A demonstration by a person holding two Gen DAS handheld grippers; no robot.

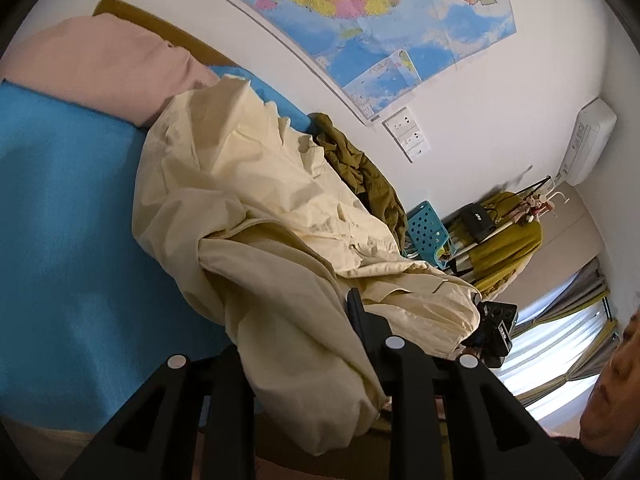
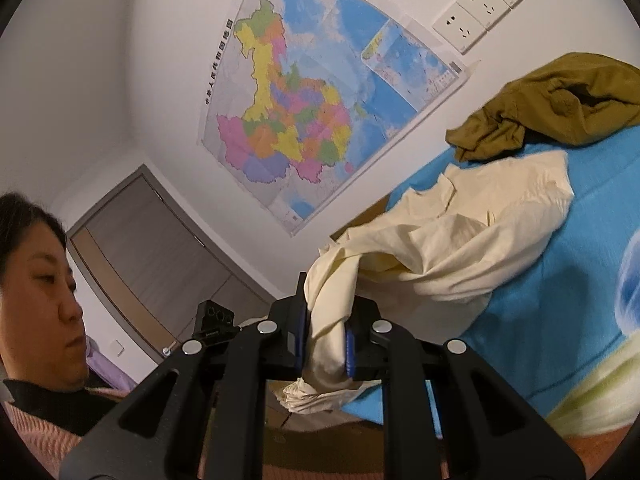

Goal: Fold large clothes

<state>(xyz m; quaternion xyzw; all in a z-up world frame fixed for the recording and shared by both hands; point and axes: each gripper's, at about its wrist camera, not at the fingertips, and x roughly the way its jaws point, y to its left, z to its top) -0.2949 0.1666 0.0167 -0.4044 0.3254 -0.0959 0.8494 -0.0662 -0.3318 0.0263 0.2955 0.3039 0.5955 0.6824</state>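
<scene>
A large cream shirt (image 1: 248, 200) lies crumpled on the blue bedsheet (image 1: 68, 220) and drapes over my left gripper (image 1: 320, 344), which is shut on a fold of it. In the right wrist view the same cream shirt (image 2: 472, 232) stretches from the bed to my right gripper (image 2: 326, 340), which is shut on a bunched end of it between blue pads. The other gripper (image 2: 214, 320) shows small at the left in that view.
An olive garment (image 2: 560, 100) lies bunched by the wall on the bed; it also shows in the left wrist view (image 1: 360, 172). A pink pillow (image 1: 104, 68) sits at the bed's head. A map (image 2: 304, 100) hangs on the wall. The person's face (image 2: 44, 292) is close.
</scene>
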